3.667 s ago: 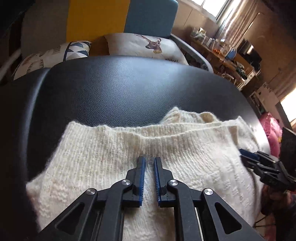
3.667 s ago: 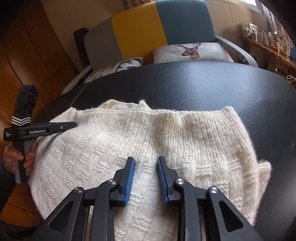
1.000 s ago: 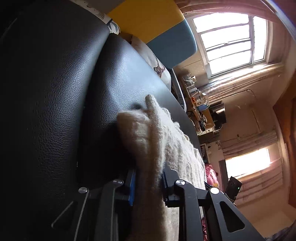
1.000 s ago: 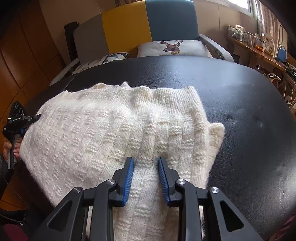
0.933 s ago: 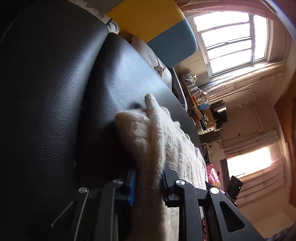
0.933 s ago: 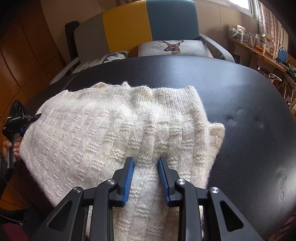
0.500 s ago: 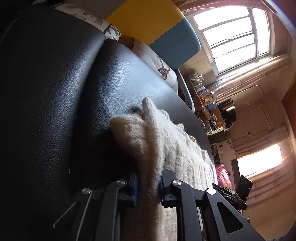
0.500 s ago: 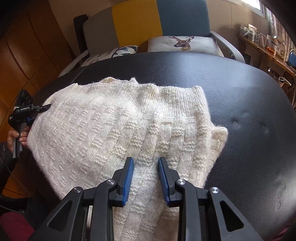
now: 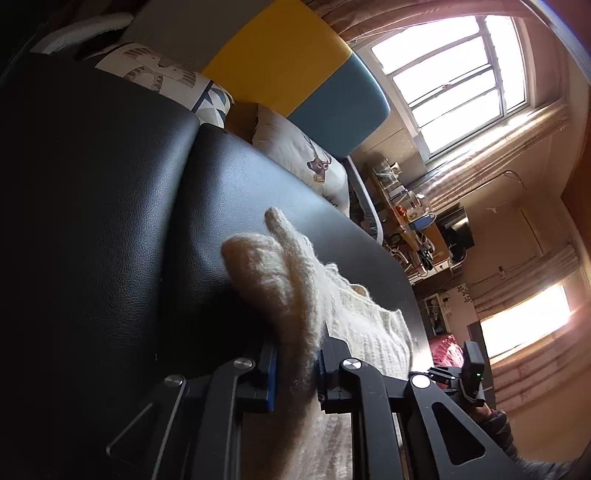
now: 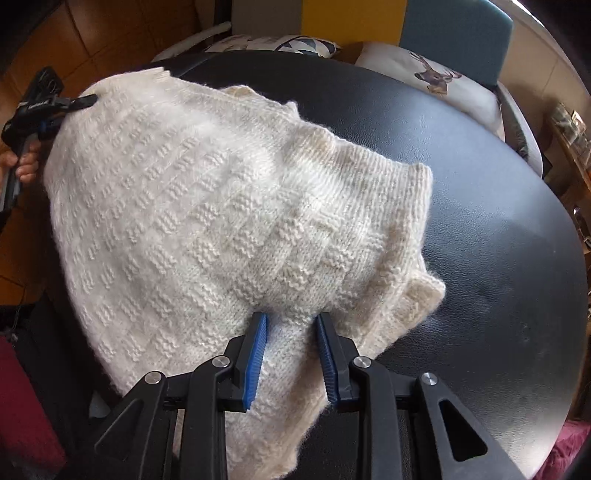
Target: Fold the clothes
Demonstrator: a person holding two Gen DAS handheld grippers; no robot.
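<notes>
A cream knit sweater (image 10: pixel 229 206) lies spread over a black leather table (image 10: pixel 498 229). My right gripper (image 10: pixel 290 332) is shut on a bunch of the sweater's near edge. My left gripper (image 9: pixel 295 354) is shut on the sweater's left edge (image 9: pixel 280 288) and holds it raised off the table; it also shows at the far left in the right wrist view (image 10: pixel 48 103). The right gripper appears small at the lower right of the left wrist view (image 9: pixel 461 373).
A sofa with grey, yellow and blue back panels (image 10: pixel 454 22) stands behind the table, with a deer cushion (image 10: pixel 436 81) and a patterned cushion (image 9: pixel 162 77). A cluttered shelf (image 9: pixel 410 218) and bright windows (image 9: pixel 454 74) are at the right.
Both grippers have lifted the sweater's near edge and carried it up and away over the table. The left side of the sweater is now raised off the table.
</notes>
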